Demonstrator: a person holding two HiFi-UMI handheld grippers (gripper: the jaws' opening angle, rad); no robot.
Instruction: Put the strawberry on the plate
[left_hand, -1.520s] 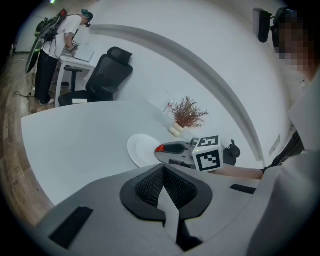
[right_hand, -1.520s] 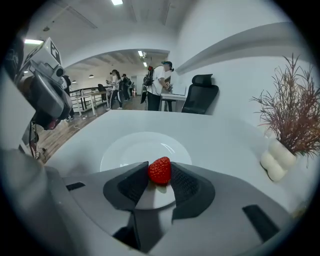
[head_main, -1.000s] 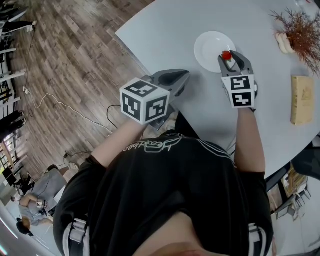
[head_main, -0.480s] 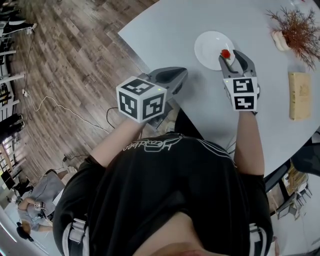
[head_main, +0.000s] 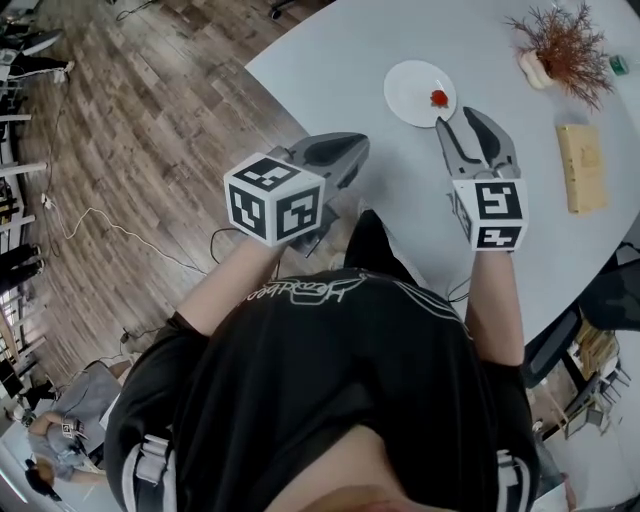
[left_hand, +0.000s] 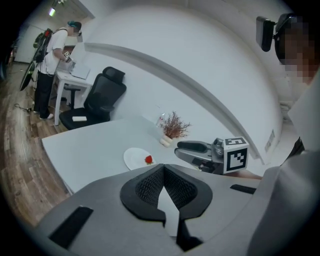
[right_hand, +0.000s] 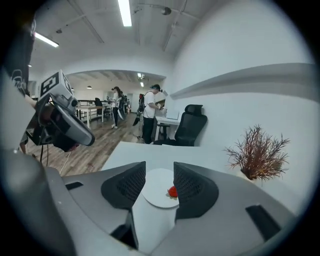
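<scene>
A red strawberry lies on the small white plate on the grey table, toward the plate's right side. My right gripper hovers just short of the plate, open, with nothing between its fingers. Looking along its jaws in the right gripper view, I see the strawberry and plate lying beyond my right gripper. My left gripper hangs off the table's near edge, shut and empty. The left gripper view shows its pads meeting at my left gripper, with the plate and strawberry far ahead.
A dried red-brown plant in a pale vase stands at the table's far right. A tan wooden block lies right of the right gripper. The table's curved edge runs past the left gripper, wooden floor beyond. An office chair and a person stand farther off.
The right gripper held the strawberry over the plate, opened and left it there, then drew back toward me. The left gripper stayed about where it was.
</scene>
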